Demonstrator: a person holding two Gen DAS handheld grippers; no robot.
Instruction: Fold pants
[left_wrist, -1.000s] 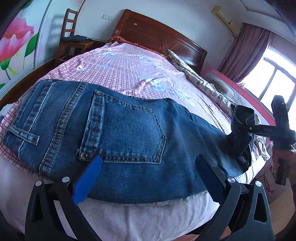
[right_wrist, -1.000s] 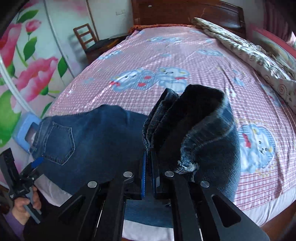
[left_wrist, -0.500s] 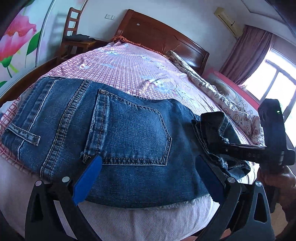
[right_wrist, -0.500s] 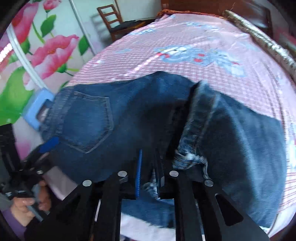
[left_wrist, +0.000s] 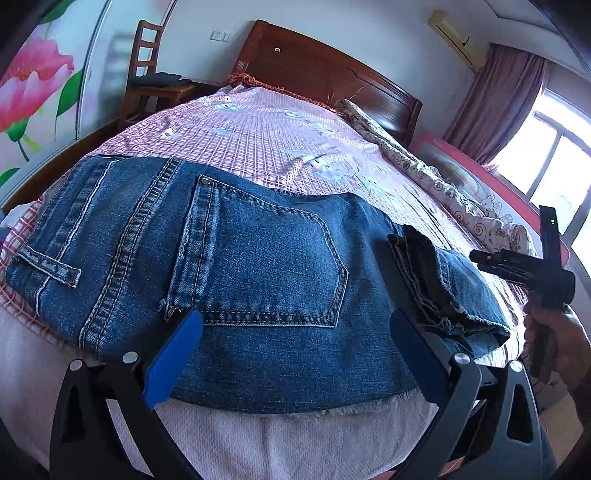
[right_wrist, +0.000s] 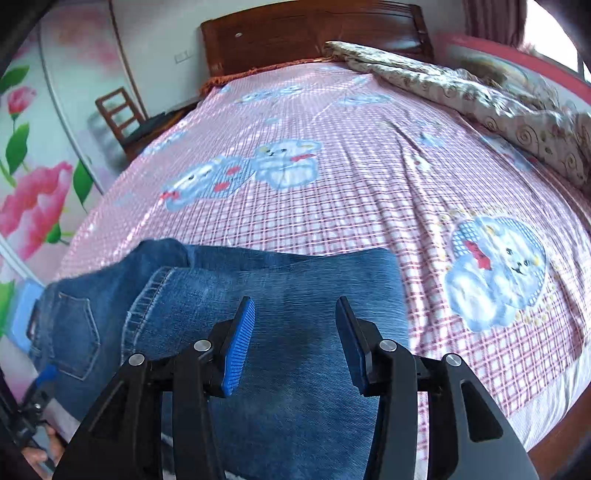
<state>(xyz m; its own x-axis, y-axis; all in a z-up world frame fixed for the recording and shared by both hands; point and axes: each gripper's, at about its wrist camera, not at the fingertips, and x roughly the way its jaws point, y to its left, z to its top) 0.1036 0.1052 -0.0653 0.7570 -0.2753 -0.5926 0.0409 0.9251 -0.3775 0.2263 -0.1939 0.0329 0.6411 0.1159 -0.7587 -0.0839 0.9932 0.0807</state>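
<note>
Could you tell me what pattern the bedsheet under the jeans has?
Pink-and-white check with blue cartoon bears on the bedsheet, clearest in the right wrist view.

The jeans (left_wrist: 236, 266) lay flat along the near edge of the bed (left_wrist: 280, 125), back pocket up, hems folded over. The left gripper (left_wrist: 295, 354) hung spread wide above them; the right gripper (left_wrist: 517, 266) stood just beside the fold.

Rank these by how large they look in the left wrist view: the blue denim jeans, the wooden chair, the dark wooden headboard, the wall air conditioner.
1. Blue denim jeans, though nearness to the camera inflates them.
2. Dark wooden headboard.
3. Wooden chair.
4. Wall air conditioner, clearly smallest.
</note>
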